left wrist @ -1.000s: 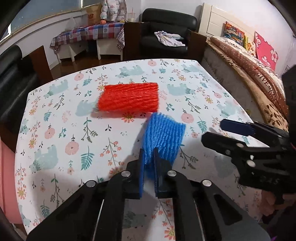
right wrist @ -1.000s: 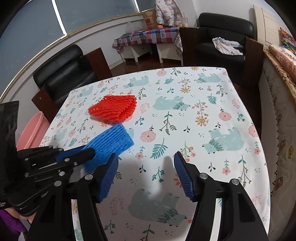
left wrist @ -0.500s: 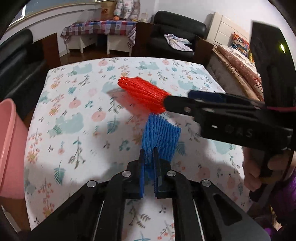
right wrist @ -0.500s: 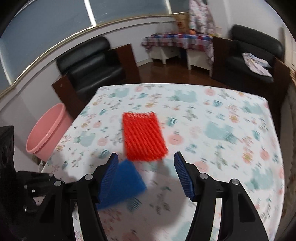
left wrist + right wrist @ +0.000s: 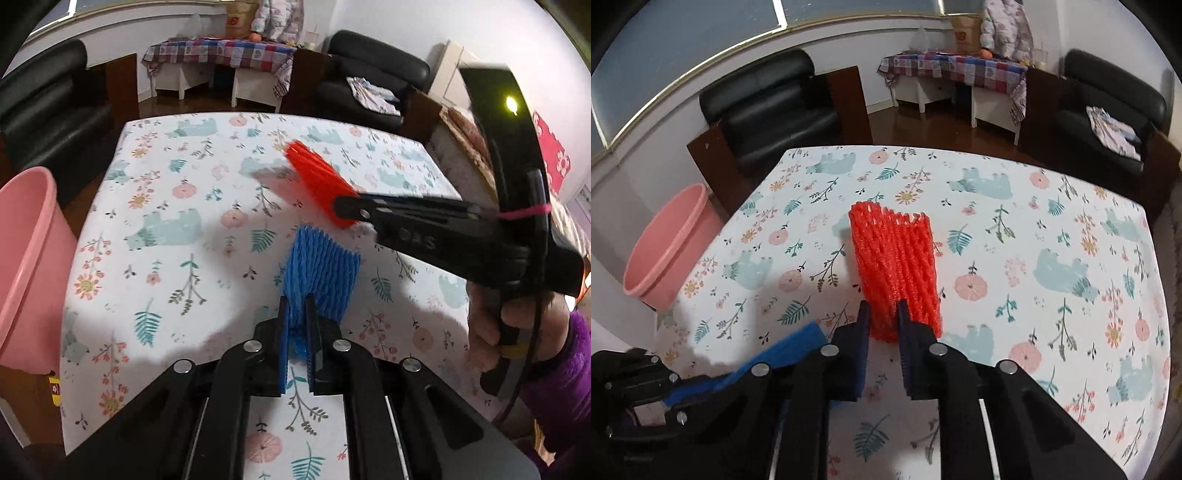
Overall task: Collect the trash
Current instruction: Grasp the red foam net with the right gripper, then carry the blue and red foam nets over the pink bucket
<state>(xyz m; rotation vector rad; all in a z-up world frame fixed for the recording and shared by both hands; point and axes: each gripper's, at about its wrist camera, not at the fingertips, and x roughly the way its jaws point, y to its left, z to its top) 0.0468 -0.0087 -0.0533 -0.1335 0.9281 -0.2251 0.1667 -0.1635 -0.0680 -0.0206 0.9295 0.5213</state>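
My left gripper (image 5: pixel 296 310) is shut on a blue foam net sleeve (image 5: pixel 320 269) and holds it above the floral tablecloth (image 5: pixel 173 229). My right gripper (image 5: pixel 882 314) is shut on a red foam net sleeve (image 5: pixel 897 262), lifted off the table. In the left wrist view the right gripper (image 5: pixel 345 212) crosses from the right with the red sleeve (image 5: pixel 317 177) sticking out of it. In the right wrist view the blue sleeve (image 5: pixel 783 354) shows at lower left in the left gripper.
A pink bucket (image 5: pixel 26 266) stands on the floor at the table's left edge, also in the right wrist view (image 5: pixel 665 251). Black armchairs (image 5: pixel 768 107) and a small checked table (image 5: pixel 953 70) stand beyond the table. A bed (image 5: pixel 554 166) is at right.
My right gripper closed on the red sleeve and lifted it off the table. Both grippers swung left, bringing the pink bucket into view. The left still holds the blue sleeve.
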